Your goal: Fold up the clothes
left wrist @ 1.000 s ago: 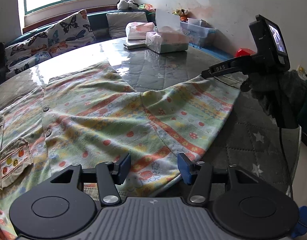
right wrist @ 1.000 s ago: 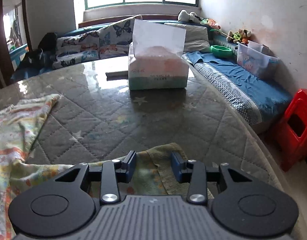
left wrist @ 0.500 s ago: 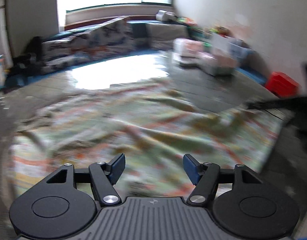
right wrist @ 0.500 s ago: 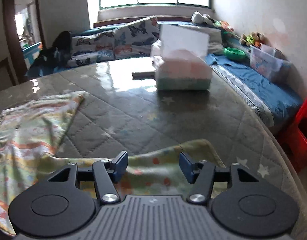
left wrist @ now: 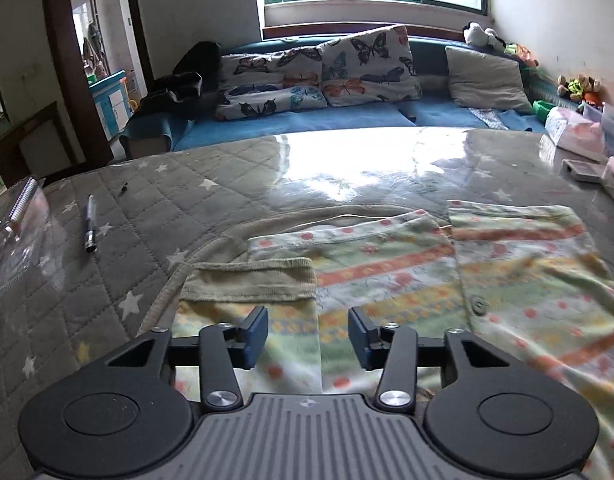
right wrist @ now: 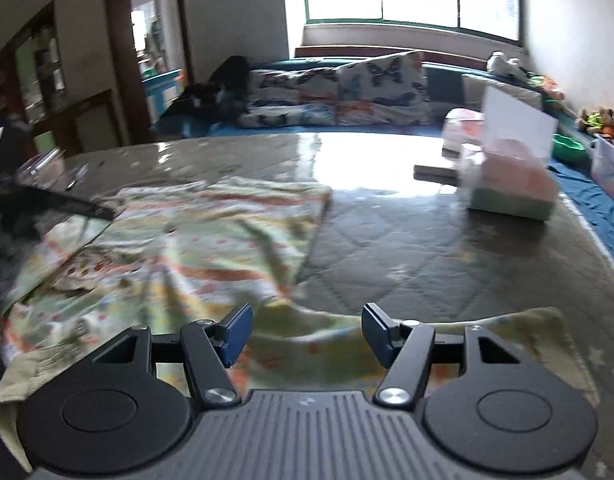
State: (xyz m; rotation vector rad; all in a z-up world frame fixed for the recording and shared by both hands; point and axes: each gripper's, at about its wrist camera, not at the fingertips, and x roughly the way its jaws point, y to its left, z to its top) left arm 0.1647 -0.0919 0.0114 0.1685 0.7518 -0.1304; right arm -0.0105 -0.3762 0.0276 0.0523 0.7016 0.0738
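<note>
A child's patterned top with green, orange and yellow stripes lies spread on the quilted grey table. Its sleeve with an olive ribbed cuff lies just ahead of my left gripper, which is open and empty above the sleeve. In the right wrist view the top spreads to the left and a strip of it runs under my right gripper, which is open and empty. The left gripper's dark finger shows at the far left.
A pen and a clear plastic box with a spiral notebook lie at the table's left. A tissue pack and a flat dark item stand at the far right. A blue sofa with butterfly cushions lies beyond.
Both grippers have swung left. The left one moved from the hem to the sleeve cuff. The right gripper's fingers have opened wider and let go of the cloth edge.
</note>
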